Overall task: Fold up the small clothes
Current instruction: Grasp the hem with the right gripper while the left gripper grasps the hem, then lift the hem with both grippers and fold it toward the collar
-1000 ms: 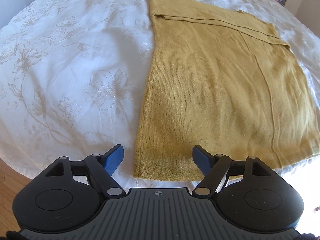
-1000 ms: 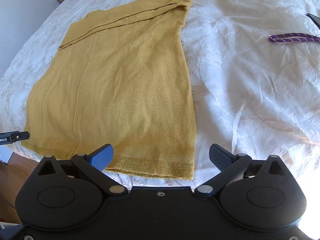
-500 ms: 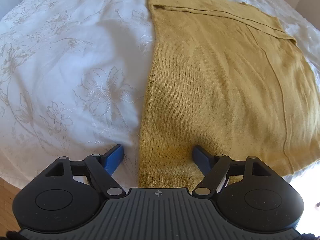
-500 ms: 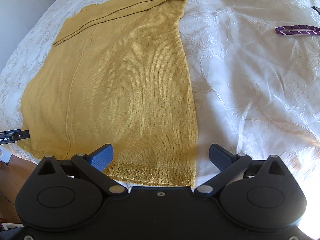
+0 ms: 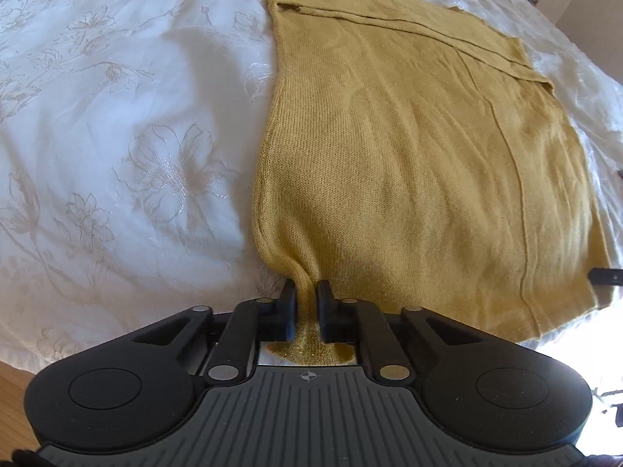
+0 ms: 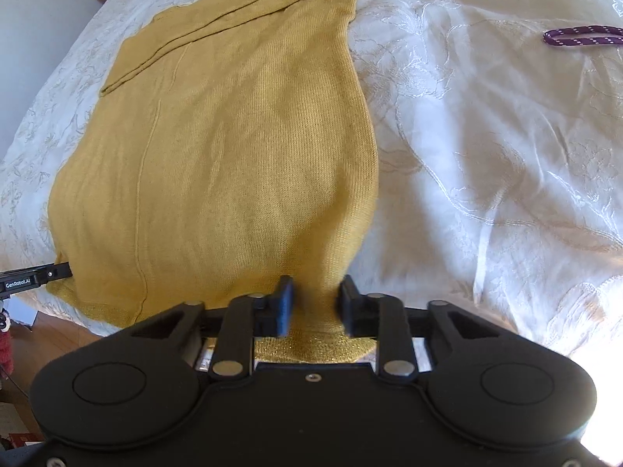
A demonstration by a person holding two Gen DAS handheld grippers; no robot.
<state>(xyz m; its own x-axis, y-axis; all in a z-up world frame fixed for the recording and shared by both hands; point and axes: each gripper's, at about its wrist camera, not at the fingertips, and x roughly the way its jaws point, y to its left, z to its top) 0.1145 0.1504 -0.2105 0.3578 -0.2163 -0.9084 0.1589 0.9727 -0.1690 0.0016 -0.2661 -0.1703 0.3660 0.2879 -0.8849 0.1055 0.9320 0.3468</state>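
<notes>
Two grippers grip the near hem of a mustard knit top (image 5: pixel 409 148) that lies flat on a white bedspread (image 5: pixel 117 136) embroidered with pale flowers. Left gripper (image 5: pixel 306 295) is clenched on the top's near left corner: its dark fingers (image 5: pixel 289 303) squeeze the knit into a narrow upright pleat, and a bit of glittery hem band spreads out behind them, close to the camera. Right gripper (image 6: pixel 316 299) is clamped on the near right corner, with a thicker bunch of cloth between its fingers (image 6: pixel 283 307), which show a little blurred; the same shiny hem band fans out below them. From both pinches the cloth runs away up the bed, smooth apart from soft ripples near the grips. At the far end a fold lies across the top, a doubled strip slanting from one side edge to the other. A long seam runs lengthwise down the body. In the right wrist view the tip of the other gripper (image 6: pixel 35 276) pokes in at the left edge, just at the hem, and a purple cord (image 6: pixel 584 35) lies on the bedspread well apart from the top, far right. Wooden floor (image 6: pixel 50 334) shows below the bed edge
</notes>
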